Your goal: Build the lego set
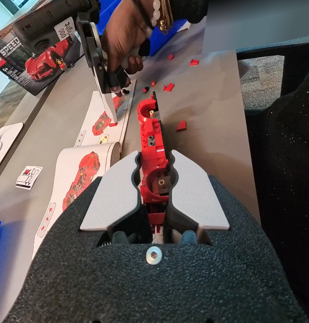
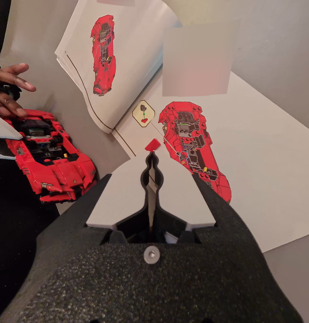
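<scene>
My left gripper [image 1: 155,153] is shut on the red lego car [image 1: 152,139], holding it on its side above the grey table, wheel arches facing the camera. In the right wrist view the car [image 2: 50,157] is at the left with a hand [image 2: 10,97] on it. My right gripper [image 2: 152,153] is shut, its tips pinching the edge of a small red piece [image 2: 152,144] that rests on the open instruction booklet [image 2: 255,174]. It also shows in the left wrist view [image 1: 113,120], tips down on that piece [image 1: 113,124].
The set's box [image 1: 36,66] stands at the far left. A sticker sheet [image 1: 28,177] lies left of the booklet [image 1: 90,122]. Several loose red pieces [image 1: 181,125] are scattered on the table [image 1: 211,104] beyond the car. A black chair [image 1: 281,157] is by the table's right edge. Some 15 cm of space lies between my two pairs of fingers.
</scene>
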Motion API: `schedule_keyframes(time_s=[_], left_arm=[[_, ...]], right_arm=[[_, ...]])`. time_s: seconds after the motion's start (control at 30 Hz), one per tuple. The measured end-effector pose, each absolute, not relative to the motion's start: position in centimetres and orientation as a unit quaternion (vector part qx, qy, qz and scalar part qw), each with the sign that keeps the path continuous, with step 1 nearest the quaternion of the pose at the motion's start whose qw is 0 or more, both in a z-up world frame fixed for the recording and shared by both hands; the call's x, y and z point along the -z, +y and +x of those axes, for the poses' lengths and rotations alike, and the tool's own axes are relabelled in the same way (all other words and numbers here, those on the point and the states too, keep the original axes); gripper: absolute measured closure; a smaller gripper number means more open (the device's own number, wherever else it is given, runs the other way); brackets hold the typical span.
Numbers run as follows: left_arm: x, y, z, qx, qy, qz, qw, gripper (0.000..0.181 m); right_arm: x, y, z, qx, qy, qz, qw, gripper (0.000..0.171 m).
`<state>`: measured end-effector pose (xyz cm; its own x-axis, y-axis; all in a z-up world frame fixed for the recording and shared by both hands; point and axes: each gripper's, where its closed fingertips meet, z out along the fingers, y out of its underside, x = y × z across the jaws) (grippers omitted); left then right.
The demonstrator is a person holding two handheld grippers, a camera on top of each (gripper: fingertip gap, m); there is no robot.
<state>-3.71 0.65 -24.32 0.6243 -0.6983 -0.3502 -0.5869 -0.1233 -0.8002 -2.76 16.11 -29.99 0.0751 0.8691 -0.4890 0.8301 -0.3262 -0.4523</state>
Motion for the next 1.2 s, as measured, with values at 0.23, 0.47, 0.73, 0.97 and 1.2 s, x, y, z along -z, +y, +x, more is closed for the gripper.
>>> schedule_keyframes(time_s=[0.23, 0.47, 0.73, 0.97, 1.2], left_arm=[[24.4, 0.6, -3.7, 0.055, 0.430, -0.747, 0.503, 0.151], [24.4, 0.7, -3.8, 0.056, 0.430, -0.748, 0.503, 0.151], [24.4, 0.7, -3.7, 0.055, 0.430, -0.748, 0.502, 0.152], [24.4, 0.7, -3.8, 0.057, 0.429, -0.748, 0.503, 0.151], [24.3, 0.7, -3.9, 0.058, 0.428, -0.748, 0.504, 0.151]], right_arm=[[28.7, 16.8, -2.5, -0.335, -0.653, -0.676, 0.074, 0.169], [26.3, 16.9, -3.8, -0.200, -0.891, -0.363, 0.187, 0.155], [28.5, 15.9, -3.9, -0.078, -0.977, -0.186, 0.066, 0.160], [28.4, 16.9, -4.3, -0.031, -0.984, -0.169, 0.035, 0.157], [28.6, 16.7, -3.3, -0.070, -0.975, -0.212, 0.011, 0.153]])
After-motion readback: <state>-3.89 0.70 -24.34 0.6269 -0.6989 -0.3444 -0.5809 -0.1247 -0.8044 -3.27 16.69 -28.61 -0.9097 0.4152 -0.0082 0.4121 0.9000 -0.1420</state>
